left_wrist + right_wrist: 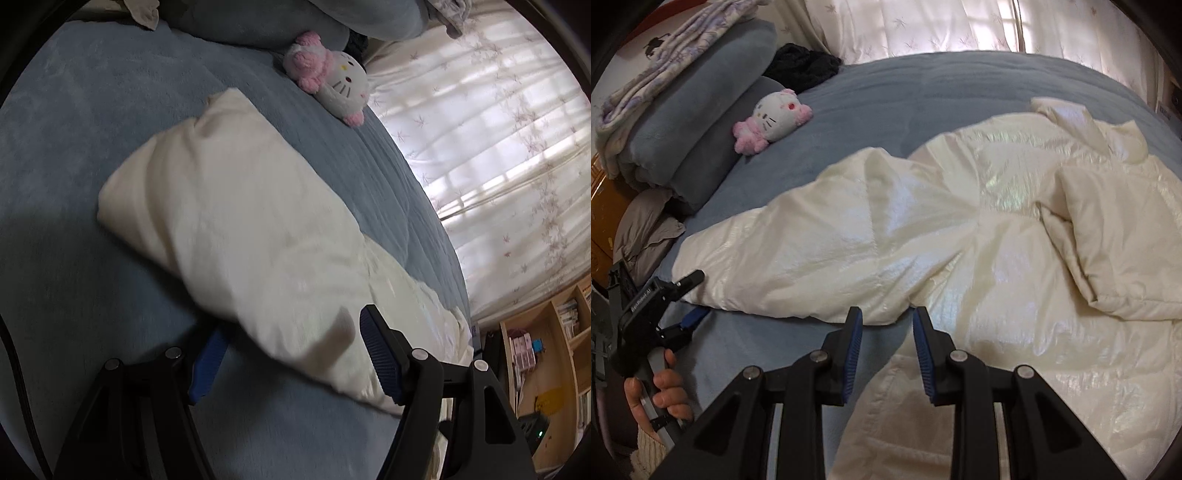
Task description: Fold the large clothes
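Observation:
A large cream-white puffer jacket lies spread on a blue-grey bed cover. One sleeve stretches out to the left. My left gripper is open, its jaws on either side of the sleeve's cuff end; it also shows in the right wrist view, at the sleeve's tip. My right gripper is open with a narrow gap, at the jacket's near edge where the sleeve meets the body. Nothing is held in it.
A Hello Kitty plush lies by folded blue-grey blankets at the bed's head. A dark garment lies behind it. Sheer curtains hang past the far side, with a wooden bookshelf beyond.

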`<state>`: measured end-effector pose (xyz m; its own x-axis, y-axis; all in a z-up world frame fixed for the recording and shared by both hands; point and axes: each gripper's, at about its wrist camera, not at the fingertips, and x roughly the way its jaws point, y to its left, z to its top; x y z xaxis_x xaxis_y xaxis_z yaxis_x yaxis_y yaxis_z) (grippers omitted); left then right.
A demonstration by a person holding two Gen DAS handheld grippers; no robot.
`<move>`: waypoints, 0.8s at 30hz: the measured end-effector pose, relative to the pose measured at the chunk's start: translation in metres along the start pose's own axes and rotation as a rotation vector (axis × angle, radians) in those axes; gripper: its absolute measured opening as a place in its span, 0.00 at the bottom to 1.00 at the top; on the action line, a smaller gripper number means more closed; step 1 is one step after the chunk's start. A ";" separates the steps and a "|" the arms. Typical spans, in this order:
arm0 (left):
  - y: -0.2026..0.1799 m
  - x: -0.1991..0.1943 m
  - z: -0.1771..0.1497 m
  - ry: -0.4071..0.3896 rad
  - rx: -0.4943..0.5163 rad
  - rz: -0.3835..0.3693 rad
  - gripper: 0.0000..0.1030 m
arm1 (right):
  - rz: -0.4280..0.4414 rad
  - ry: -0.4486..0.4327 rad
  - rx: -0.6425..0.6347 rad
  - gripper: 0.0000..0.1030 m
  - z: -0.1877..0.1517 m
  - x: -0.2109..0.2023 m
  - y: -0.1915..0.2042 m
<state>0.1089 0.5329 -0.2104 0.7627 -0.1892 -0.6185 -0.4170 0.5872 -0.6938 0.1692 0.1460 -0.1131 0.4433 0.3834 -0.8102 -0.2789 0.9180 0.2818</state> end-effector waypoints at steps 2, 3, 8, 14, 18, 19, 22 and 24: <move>0.001 0.001 0.008 -0.020 0.006 0.015 0.61 | 0.009 0.001 0.017 0.27 -0.001 0.000 -0.004; -0.002 0.002 0.010 -0.036 0.018 0.047 0.41 | 0.013 -0.002 0.027 0.27 -0.001 -0.001 -0.007; -0.024 -0.008 0.013 -0.090 0.074 0.084 0.08 | 0.030 -0.019 0.069 0.27 -0.002 -0.014 -0.022; -0.128 -0.064 -0.006 -0.248 0.322 0.100 0.07 | 0.051 -0.071 0.128 0.27 -0.006 -0.047 -0.052; -0.216 -0.100 -0.038 -0.302 0.496 0.017 0.08 | 0.060 -0.124 0.168 0.27 -0.009 -0.080 -0.081; -0.240 -0.104 -0.048 -0.297 0.537 -0.008 0.08 | 0.059 -0.139 0.180 0.27 -0.010 -0.089 -0.089; -0.305 -0.101 -0.086 -0.254 0.641 -0.075 0.08 | 0.050 -0.196 0.218 0.27 -0.015 -0.119 -0.118; -0.338 -0.091 -0.112 -0.208 0.691 -0.106 0.08 | 0.030 -0.241 0.243 0.27 -0.022 -0.143 -0.142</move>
<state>0.1252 0.2631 0.0388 0.8884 -0.1592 -0.4306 0.0192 0.9500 -0.3117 0.1269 -0.0412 -0.0488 0.6347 0.3970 -0.6630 -0.0965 0.8920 0.4417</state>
